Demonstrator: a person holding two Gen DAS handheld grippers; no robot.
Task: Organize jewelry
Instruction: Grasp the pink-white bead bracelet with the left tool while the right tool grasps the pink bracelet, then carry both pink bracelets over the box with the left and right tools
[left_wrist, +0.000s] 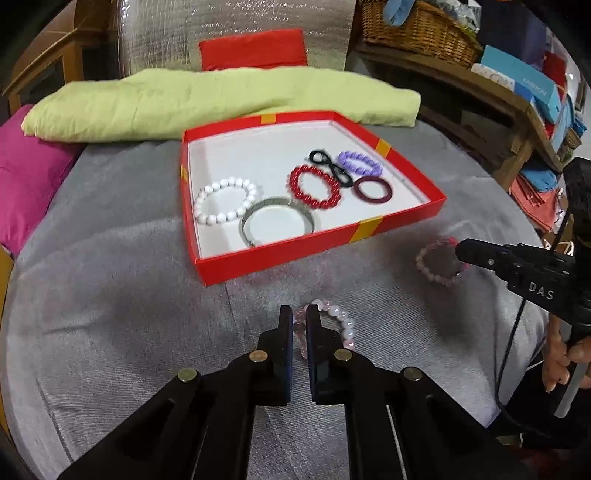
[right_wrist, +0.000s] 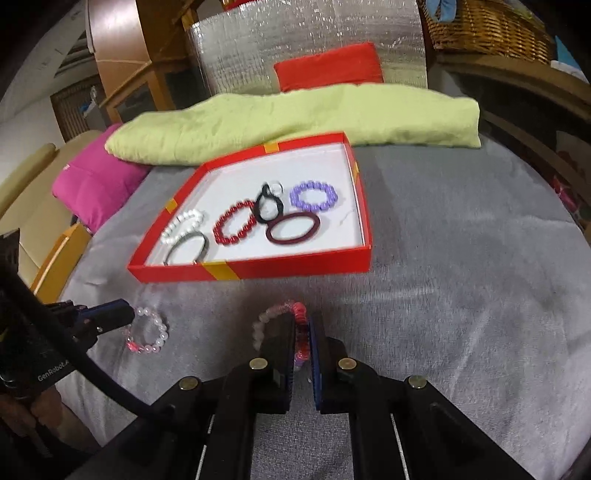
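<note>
Jaws of left gripper (left_wrist: 300, 314) nearly closed, pinching pale pink bracelet (left_wrist: 341, 325); right gripper (right_wrist: 303, 325) pinching pink-red bracelet (right_wrist: 275, 314). Beads light, slippery, floppy; grip across strand.

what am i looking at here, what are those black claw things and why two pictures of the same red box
The black claws are hand-held grippers, one in each of a person's hands, each with a camera looking along its two fingers. So both pictures show one scene from two sides.

The left gripper is closed on a pale pink bead bracelet. The right gripper is closed on a pink and red bracelet. Both bracelets are low over the grey cloth, outside the box.

The red box already holds a white bead bracelet, a metal bangle, a red bead bracelet, a black cord, a purple bracelet and a dark maroon ring.
</note>
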